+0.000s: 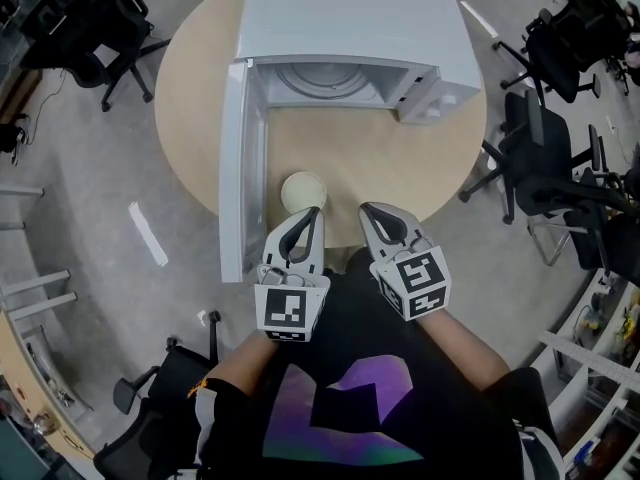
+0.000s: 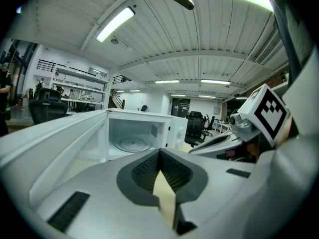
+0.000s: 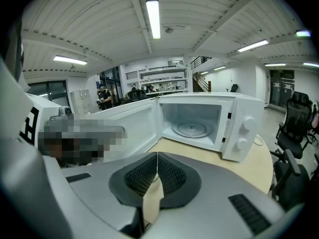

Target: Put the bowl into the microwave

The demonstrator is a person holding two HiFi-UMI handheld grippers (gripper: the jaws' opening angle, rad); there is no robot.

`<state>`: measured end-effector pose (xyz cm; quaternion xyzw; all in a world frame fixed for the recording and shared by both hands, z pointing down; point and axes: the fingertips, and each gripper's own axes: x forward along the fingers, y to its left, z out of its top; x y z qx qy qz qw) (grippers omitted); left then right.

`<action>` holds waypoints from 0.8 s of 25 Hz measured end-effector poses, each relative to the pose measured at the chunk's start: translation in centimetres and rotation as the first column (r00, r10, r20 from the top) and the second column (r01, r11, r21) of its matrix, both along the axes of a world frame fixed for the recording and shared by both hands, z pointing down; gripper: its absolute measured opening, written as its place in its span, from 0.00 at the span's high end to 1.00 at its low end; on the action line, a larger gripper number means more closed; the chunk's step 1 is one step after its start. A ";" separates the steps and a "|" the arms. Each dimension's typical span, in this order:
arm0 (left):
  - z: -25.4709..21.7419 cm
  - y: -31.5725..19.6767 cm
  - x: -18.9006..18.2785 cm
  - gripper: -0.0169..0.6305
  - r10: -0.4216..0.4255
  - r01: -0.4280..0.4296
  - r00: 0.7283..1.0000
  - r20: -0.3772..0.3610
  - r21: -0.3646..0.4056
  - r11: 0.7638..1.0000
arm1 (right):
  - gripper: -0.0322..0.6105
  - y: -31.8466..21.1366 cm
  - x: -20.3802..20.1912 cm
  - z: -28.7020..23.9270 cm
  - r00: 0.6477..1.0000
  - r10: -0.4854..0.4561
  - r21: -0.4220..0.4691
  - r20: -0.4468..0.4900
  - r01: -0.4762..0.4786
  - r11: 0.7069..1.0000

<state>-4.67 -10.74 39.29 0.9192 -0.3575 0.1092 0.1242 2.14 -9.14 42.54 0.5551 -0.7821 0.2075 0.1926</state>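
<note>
Head view: the bowl (image 1: pixel 303 190) sits on the worktop (image 1: pixel 410 168) close to its near edge, in front of the open microwave (image 1: pixel 350 18) and just right of its door (image 1: pixel 232 168), which swings out past that edge. Your left gripper (image 1: pixel 317 212) ends at the bowl's near rim; whether it touches cannot be told. Your right gripper (image 1: pixel 366 208) hangs beside it, over the near edge.

Left gripper view: the left gripper (image 2: pixel 159 152) has its fingers (image 2: pixel 144 171) closed tip to tip and holding nothing. A cream wedge shows behind the tips; you cannot tell whether it is bowl or worktop. The microwave (image 2: pixel 132 133) cavity stands open ahead.

Right gripper view: the right gripper (image 3: pixel 157 156) is likewise closed tip to tip and empty. The turntable (image 3: pixel 192 129) is visible inside the microwave (image 3: pixel 199 121). The bowl is hidden behind the gripper body.
</note>
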 end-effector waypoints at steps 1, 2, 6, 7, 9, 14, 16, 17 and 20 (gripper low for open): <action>0.0 -0.1 0.0 0.90 -0.001 0.001 1.000 -0.002 -0.002 1.000 | 0.93 -0.2 -0.1 0.0 1.000 -0.003 -0.002 -0.003 0.003 1.000; 0.1 -0.2 0.0 0.90 -0.002 0.002 1.000 -0.004 -0.005 1.000 | 0.93 -0.3 -0.2 0.1 1.000 -0.009 -0.005 -0.005 0.008 1.000; 0.7 -0.1 -0.3 0.90 -0.017 0.017 1.000 0.006 -0.019 1.000 | 0.93 -0.3 -0.5 0.7 0.999 -0.034 -0.022 0.002 0.034 0.999; 0.9 0.0 -0.4 0.90 -0.023 0.023 1.000 0.010 -0.022 0.999 | 0.93 -0.4 -0.5 0.9 0.999 -0.040 -0.028 0.008 0.040 0.999; 1.1 0.0 -0.5 0.90 -0.039 0.040 0.999 0.016 -0.025 0.999 | 0.93 -0.7 -0.7 1.3 0.998 -0.052 -0.036 0.025 0.053 0.998; 1.6 0.1 -0.9 0.90 -0.071 0.072 0.997 0.035 -0.030 0.997 | 0.93 -1.4 -1.4 1.9 0.995 -0.092 -0.047 0.048 0.095 0.994; 1.9 0.2 -1.0 0.90 -0.083 0.085 0.996 0.042 -0.034 0.996 | 0.93 -1.5 -1.5 2.5 0.993 -0.107 -0.059 0.052 0.110 0.992; 2.2 0.2 -1.0 0.90 -0.090 0.092 0.995 0.045 -0.037 0.995 | 0.93 -1.5 -1.6 2.8 0.992 -0.113 -0.066 0.054 0.117 0.991; 2.6 0.1 -1.1 0.90 -0.109 0.111 0.993 0.056 -0.036 0.993 | 0.93 -1.6 -1.8 3.6 0.989 -0.128 -0.078 0.069 0.134 0.988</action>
